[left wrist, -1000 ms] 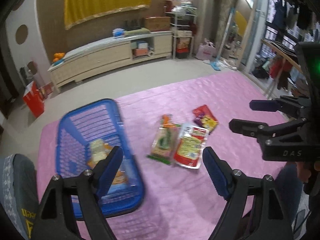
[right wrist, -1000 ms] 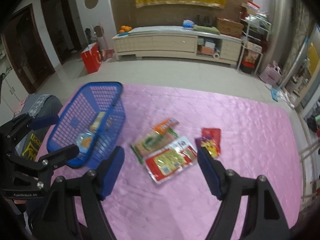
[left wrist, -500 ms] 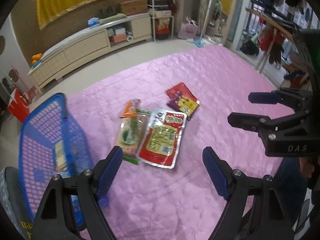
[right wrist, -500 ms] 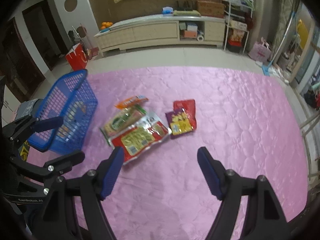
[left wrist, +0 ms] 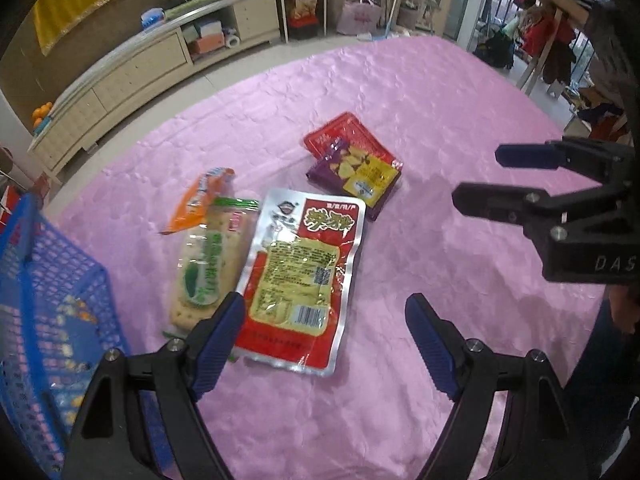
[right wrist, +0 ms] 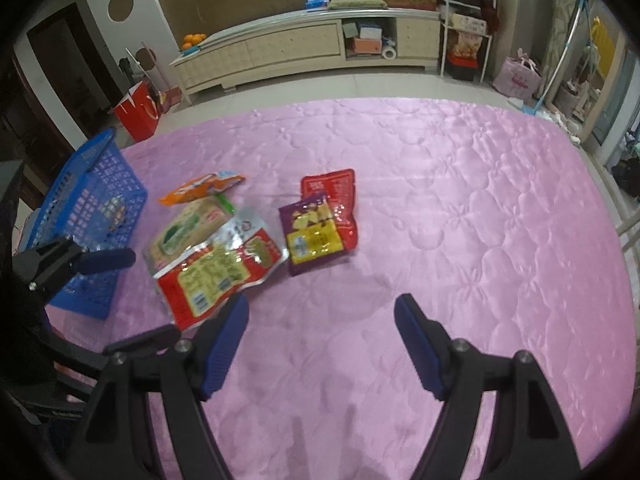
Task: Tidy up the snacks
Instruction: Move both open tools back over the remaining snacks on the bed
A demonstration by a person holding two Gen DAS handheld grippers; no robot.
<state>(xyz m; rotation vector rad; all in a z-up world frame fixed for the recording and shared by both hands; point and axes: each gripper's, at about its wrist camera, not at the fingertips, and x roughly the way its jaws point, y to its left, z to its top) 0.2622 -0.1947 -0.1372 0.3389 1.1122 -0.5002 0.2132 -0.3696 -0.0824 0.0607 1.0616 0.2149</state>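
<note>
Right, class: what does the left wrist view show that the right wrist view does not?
Only the left wrist view: clothes on a rack.
Only the right wrist view: a red paper bag and dark doorway.
Both: blue basket, five snack packets including the big red packet, pink quilt, and both open grippers, left gripper and right gripper.
</note>
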